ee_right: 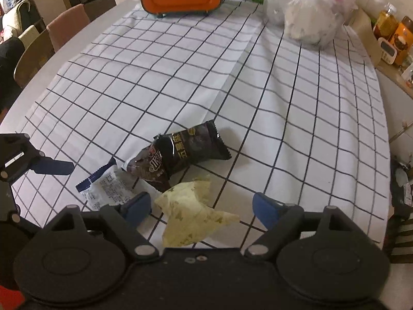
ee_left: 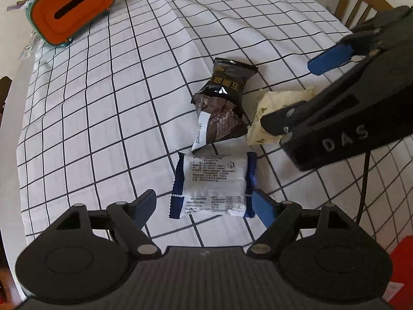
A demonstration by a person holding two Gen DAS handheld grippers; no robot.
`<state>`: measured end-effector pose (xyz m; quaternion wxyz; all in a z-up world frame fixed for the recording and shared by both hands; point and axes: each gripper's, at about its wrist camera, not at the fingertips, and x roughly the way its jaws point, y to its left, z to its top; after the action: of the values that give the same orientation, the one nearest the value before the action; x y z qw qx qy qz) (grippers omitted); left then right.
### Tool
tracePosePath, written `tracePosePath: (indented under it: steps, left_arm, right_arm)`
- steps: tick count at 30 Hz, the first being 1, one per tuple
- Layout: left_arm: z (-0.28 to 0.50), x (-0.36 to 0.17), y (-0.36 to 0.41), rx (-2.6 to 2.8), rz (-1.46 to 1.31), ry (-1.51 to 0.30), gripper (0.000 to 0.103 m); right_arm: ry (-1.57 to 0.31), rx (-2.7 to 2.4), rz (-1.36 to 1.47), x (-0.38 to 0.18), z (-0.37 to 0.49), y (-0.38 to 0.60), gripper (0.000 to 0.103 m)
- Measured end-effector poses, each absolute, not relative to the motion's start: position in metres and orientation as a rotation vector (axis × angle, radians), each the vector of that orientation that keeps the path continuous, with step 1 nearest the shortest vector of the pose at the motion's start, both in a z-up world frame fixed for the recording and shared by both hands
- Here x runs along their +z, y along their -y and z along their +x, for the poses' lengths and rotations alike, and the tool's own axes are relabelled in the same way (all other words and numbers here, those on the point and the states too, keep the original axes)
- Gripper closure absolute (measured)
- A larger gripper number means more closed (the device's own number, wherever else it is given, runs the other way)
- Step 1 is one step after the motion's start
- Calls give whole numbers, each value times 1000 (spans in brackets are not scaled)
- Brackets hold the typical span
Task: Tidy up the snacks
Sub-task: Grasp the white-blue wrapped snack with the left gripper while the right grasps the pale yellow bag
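Checked tablecloth (ee_right: 296, 108) carries four snack packets clustered near both tools. White-and-blue packet (ee_left: 213, 187) lies between spread fingers of left gripper (ee_left: 206, 206); cream packet (ee_right: 192, 213) lies within right gripper (ee_right: 201, 206), also open. Dark packets (ee_right: 180, 152) overlap just beyond. Judged light, crinkly, slippery film; pinch mid-body, gently.

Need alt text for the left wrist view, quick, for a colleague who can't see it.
The open left gripper straddles a white and blue snack packet on the checked tablecloth. Beyond lie two dark snack packets, and the right gripper reaches over a pale yellow packet.
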<state>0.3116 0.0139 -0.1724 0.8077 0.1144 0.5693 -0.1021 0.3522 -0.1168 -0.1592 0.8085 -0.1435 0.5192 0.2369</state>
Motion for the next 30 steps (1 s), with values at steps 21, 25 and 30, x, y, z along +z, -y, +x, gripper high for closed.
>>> tracePosePath:
  steps: [21,25,30]
  left_arm:
    - [326,-194,-12,-216,158,-1237,22]
    - [321,-192,-11,-224,160,-1212,31]
    - [319,-189,-11,-225,158,-1199,44]
  right_arm:
    - [-1157,479,-289,-196,357,107,25]
    - [-1150,479,-275,-195,355,109,29]
    - [-1136,476,-265,-193,352,112,37]
